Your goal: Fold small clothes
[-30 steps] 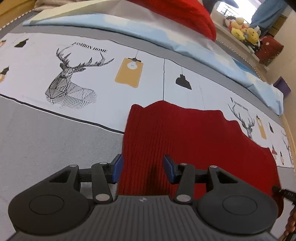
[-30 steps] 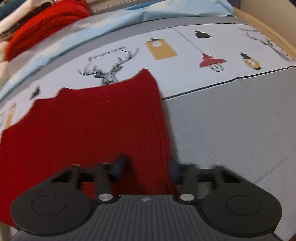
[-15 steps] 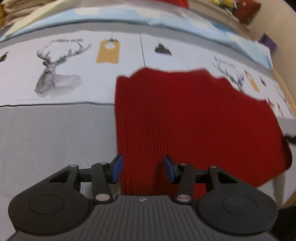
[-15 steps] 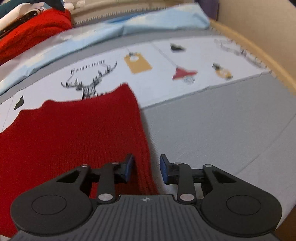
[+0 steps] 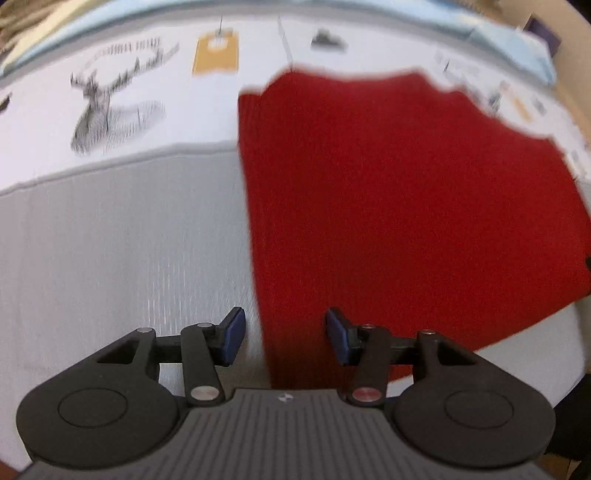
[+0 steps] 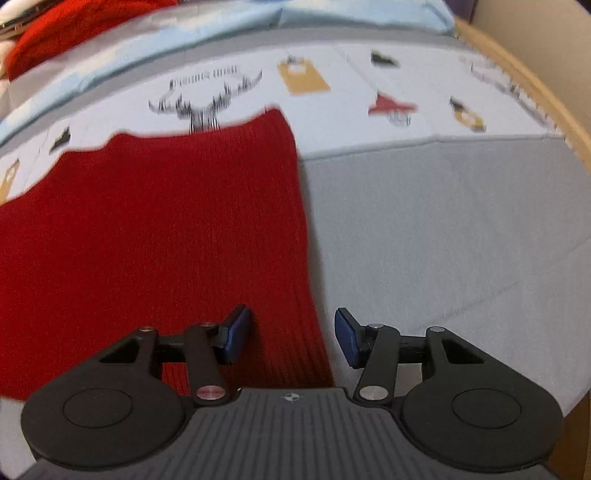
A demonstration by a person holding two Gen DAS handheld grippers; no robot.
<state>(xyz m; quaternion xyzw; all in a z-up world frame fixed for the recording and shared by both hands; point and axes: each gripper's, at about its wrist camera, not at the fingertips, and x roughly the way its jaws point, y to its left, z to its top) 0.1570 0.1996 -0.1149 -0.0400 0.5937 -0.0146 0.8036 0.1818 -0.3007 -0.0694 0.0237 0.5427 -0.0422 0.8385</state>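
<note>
A red ribbed knit garment (image 5: 399, 206) lies flat on the bed, its far edge notched; it also shows in the right wrist view (image 6: 155, 236). My left gripper (image 5: 285, 339) is open, its jaws straddling the garment's left edge near the near corner. My right gripper (image 6: 292, 339) is open, its jaws straddling the garment's right edge near the near corner. Neither holds the cloth. The garment's near hem is hidden behind both gripper bodies.
The bed cover has a grey band (image 5: 122, 251) near me and a white band with deer and lamp prints (image 6: 332, 92) farther off. A light blue sheet and a red pile (image 6: 74, 26) lie at the back. A wooden bed edge (image 6: 546, 110) runs along the right.
Both grippers have drawn back toward the garment's near corners and tilted down. The right gripper narrowed half a second ago and has opened wide again. The left stays open.
</note>
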